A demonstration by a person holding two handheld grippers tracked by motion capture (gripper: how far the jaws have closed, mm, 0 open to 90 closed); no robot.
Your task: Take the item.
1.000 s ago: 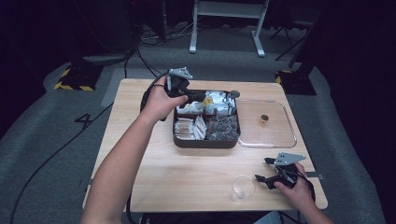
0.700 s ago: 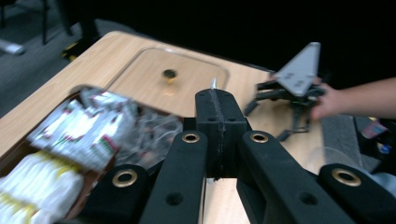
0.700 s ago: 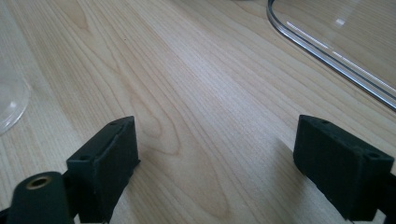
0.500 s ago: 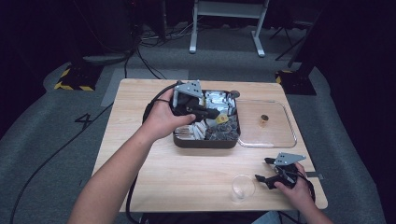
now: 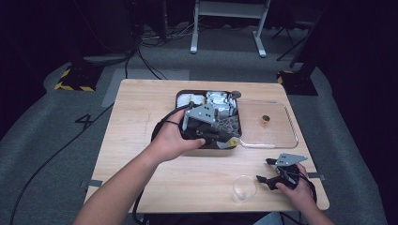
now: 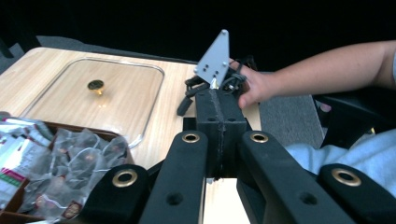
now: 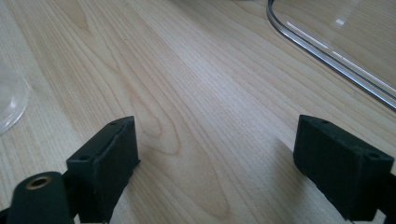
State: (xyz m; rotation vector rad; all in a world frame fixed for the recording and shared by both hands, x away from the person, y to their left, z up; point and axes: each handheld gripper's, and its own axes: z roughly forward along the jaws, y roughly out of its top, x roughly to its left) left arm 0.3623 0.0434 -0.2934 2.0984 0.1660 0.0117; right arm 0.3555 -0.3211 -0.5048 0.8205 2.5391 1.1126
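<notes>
So: one table [image 5: 141, 140], one dark tray [image 5: 180, 96] with too many tea bags [image 6: 79, 154] to count, one clear lid [image 5: 281, 136], one glass cup [image 5: 244, 188], two grippers.

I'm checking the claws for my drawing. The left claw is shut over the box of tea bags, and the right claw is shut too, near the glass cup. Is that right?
Not quite. The right claw is open: the right gripper view shows its jaws wide apart over bare table. The rest holds: the left claw is shut over the box of tea bags, and the glass cup sits near the right one.

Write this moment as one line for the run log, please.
left tongs: shut, over box of tea bags | right tongs: open, empty, on table | lid: off | glass: empty
</notes>
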